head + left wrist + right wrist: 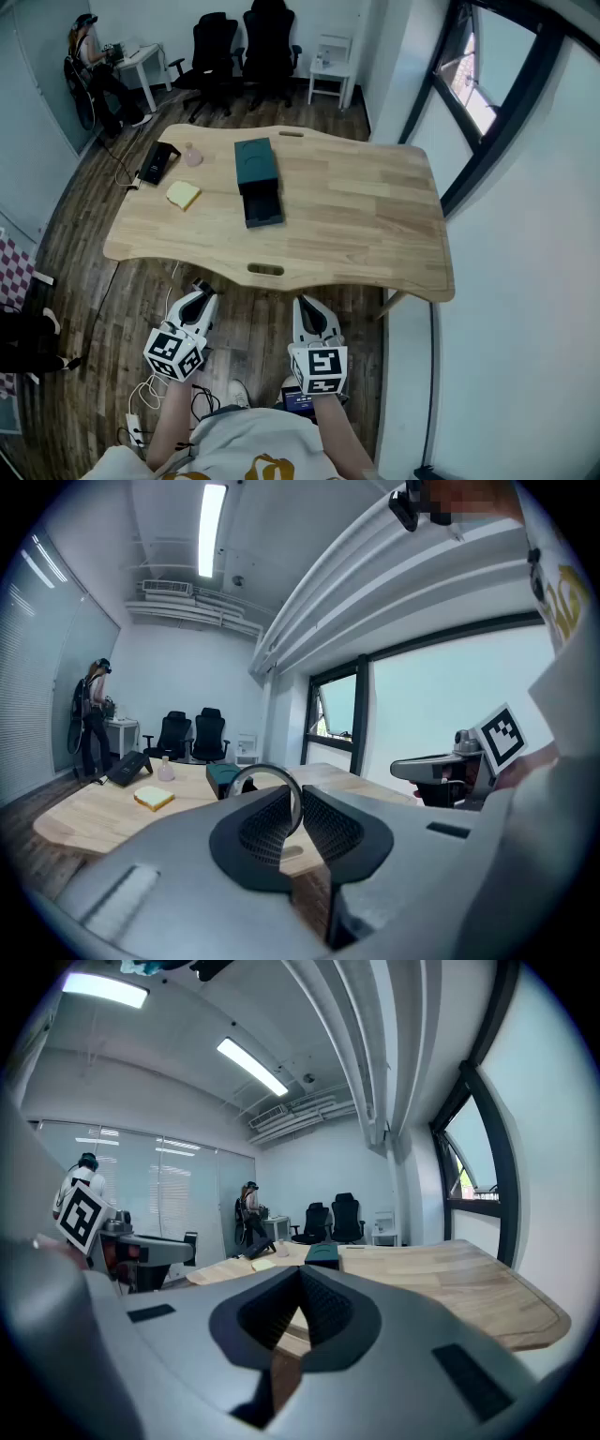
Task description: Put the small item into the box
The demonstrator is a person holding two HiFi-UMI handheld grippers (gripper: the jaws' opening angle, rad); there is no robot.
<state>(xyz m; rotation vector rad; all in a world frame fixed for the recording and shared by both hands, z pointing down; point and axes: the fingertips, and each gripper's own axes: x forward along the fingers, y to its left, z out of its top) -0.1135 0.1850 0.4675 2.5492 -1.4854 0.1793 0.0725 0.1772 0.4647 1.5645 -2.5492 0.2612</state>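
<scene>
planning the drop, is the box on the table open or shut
Open: in the head view the dark box has its inner tray slid out toward the camera, inside exposed.

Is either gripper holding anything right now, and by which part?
The left gripper pinches a metal ring by its rim. The right gripper is shut and empty.

Counted: one of each.
One box (pixel 258 178), one yellow sponge (pixel 184 194), one pink bottle (pixel 193 156) and one black device (pixel 157 161) on the worktop's (pixel 375 216) left half; one metal ring (pixel 262 768).
</scene>
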